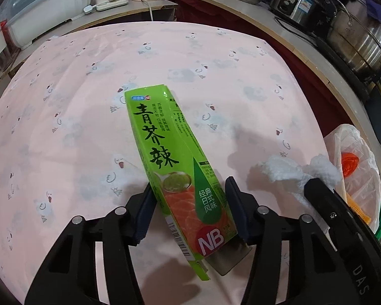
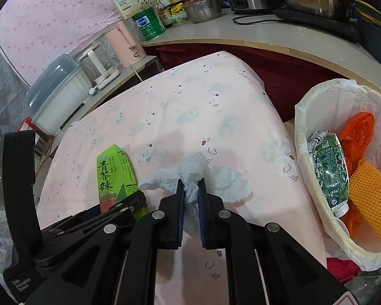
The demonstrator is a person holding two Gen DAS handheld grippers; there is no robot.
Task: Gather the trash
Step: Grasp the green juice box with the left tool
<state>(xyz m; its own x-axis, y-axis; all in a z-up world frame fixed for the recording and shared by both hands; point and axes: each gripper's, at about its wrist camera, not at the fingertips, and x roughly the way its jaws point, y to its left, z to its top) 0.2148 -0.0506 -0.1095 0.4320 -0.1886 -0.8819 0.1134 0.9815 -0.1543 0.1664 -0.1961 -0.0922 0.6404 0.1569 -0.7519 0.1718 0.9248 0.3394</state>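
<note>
On my left I have one green wasabi box [image 1: 180, 167], and my left gripper [image 1: 190, 208] is clamped across its lower half, the box tilted with its far end pointing away over the pink tablecloth [image 1: 89, 127]. From the right wrist camera the same box [image 2: 114, 175] shows at the left, held by the left gripper [image 2: 119, 207] above the cloth [image 2: 216, 106].

In the middle there is one crumpled white tissue [image 2: 198, 178]. My right gripper [image 2: 190, 190] is pinched tight on its centre, both blue pads [image 2: 180, 203] pressing into the paper, with wads spilling out to either side. The left camera shows that tissue [image 1: 292, 172] to the right of the box, with the right gripper [image 1: 317, 193] behind it.

At the right stands one bin lined with a white bag [image 2: 317, 203], off the edge of the cloth. Inside I count three pieces: one green foil pouch [image 2: 330, 170], one orange plastic bag [image 2: 358, 132] and one yellow foam net [image 2: 370, 198].
</note>
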